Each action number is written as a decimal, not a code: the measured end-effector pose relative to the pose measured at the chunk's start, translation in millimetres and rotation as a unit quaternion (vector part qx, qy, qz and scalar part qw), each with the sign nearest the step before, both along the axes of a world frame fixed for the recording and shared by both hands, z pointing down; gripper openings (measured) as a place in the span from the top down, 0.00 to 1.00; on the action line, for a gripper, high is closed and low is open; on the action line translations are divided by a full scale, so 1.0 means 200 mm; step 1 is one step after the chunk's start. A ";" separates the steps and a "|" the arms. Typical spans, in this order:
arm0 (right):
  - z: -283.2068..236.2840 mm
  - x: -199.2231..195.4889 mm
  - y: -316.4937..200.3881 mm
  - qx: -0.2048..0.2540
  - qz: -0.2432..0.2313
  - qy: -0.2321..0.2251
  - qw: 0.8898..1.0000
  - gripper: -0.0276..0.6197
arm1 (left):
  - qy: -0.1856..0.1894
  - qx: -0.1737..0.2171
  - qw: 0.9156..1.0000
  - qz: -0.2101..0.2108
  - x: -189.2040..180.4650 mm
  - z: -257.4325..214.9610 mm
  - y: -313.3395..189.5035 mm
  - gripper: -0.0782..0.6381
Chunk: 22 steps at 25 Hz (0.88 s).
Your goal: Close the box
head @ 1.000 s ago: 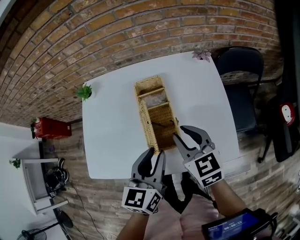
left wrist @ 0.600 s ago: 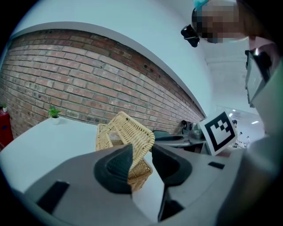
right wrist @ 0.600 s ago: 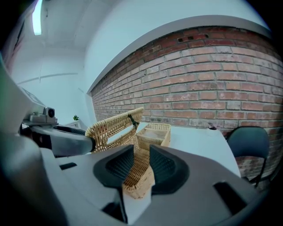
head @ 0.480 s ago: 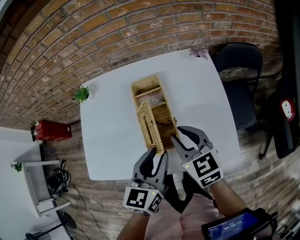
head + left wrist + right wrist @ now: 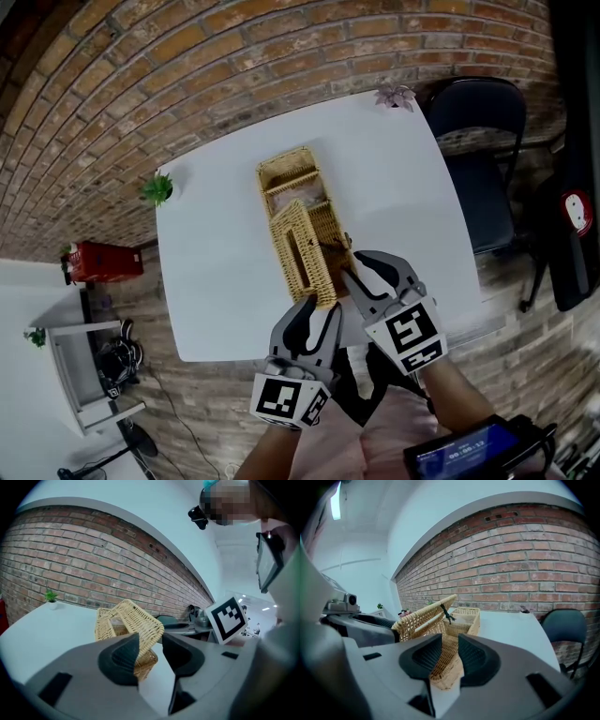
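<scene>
Left gripper (image 5: 150, 641) first. Its jaws have just been opening and they're slack now, with the front corner of the lid (image 5: 136, 620) sitting in the gap. The wicker sits right against the left-hand pad in the frame, and there's clear space before the other pad, so nothing is pinched.

The right gripper (image 5: 449, 643) is different. Its jaws are clamped on the near end wall of the wicker box (image 5: 465, 619), and the weave fills the whole gap between the pads.

From the head camera, both grippers sit lower middle of the frame. The right one is a bit higher and further right, and both point up-frame at the near end of the box.

The box lies lengthwise in the middle of the white desk (image 5: 216, 281), slightly slanted. The lid is up at a tilt along the box's left side in the frame, not down yet. The compartment at the top end of the box is uncovered. A dark little tie (image 5: 446, 613) hangs off the lid's free edge.

Further out, there's a small green plant (image 5: 157, 189) on the desk's upper-left corner and a pinkish plant (image 5: 394, 95) on its upper-right corner. A dark chair (image 5: 473, 141) stands just beside the desk at upper right, and a brick wall (image 5: 187, 75) runs across the top of the frame.
</scene>
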State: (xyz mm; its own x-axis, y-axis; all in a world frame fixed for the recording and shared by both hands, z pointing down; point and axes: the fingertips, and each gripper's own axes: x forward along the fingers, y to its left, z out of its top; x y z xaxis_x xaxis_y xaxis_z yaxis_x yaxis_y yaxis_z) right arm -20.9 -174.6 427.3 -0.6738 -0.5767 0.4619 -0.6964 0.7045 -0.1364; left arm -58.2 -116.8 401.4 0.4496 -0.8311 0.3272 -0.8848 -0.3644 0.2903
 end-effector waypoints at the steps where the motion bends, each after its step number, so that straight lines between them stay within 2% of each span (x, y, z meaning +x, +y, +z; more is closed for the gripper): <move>1: 0.00 0.00 0.00 0.000 0.000 -0.003 1.000 0.78 | -0.002 0.000 1.000 0.001 0.00 0.00 0.00 0.67; 9: 0.03 0.02 -0.01 -0.004 0.004 -0.001 1.000 0.79 | -0.015 -0.004 1.000 0.016 0.04 0.04 -0.01 0.66; 17: 0.05 0.06 -0.02 -0.009 0.017 -0.003 1.000 0.80 | 0.031 -0.034 0.999 0.014 0.07 0.09 -0.02 0.66; 22: 0.10 0.10 -0.03 -0.017 0.027 0.000 0.999 0.80 | 0.038 -0.045 0.998 0.016 0.09 0.13 -0.03 0.69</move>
State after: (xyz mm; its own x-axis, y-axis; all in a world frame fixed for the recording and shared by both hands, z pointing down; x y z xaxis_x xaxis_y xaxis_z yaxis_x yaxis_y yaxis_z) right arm -1.2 -181.2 446.4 -0.6421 -0.5959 0.4823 -0.7333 0.6609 -0.1598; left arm -40.3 -123.0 428.2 0.5010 -0.7850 0.3643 -0.8478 -0.3606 0.3889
